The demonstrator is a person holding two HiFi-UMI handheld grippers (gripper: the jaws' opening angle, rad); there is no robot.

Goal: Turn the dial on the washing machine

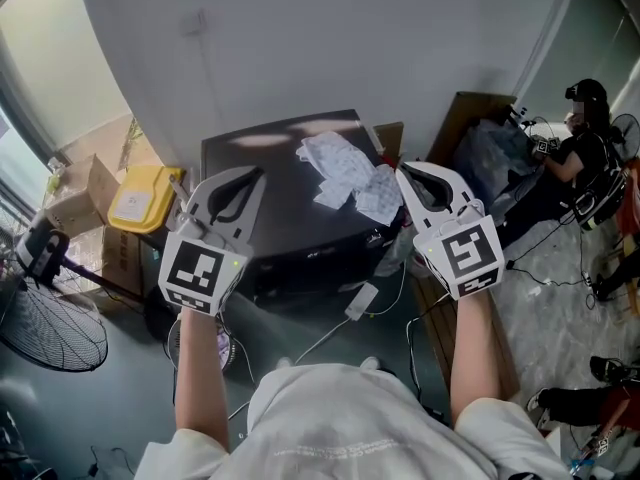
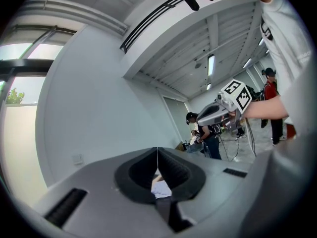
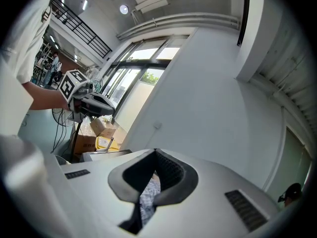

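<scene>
The washing machine [image 1: 262,183] is a dark box against the white wall, seen from above in the head view. A crumpled patterned cloth [image 1: 345,173] lies on its lid. I cannot make out a dial on its dark front panel [image 1: 310,258]. My left gripper [image 1: 253,174] is held over the lid's left part, its jaws shut with nothing in them. My right gripper [image 1: 406,171] hovers by the lid's right edge, also shut and empty. In the left gripper view the shut left gripper [image 2: 157,150] points at the wall. The right gripper view shows the shut right gripper [image 3: 156,151] above the cloth [image 3: 147,197].
A yellow-lidded box [image 1: 145,198] and cardboard boxes [image 1: 85,203] stand left of the machine, with a floor fan [image 1: 45,333] nearer. A white adapter [image 1: 362,300] and cables hang at the machine's front. A person [image 1: 580,148] sits at the far right beside a dark bag.
</scene>
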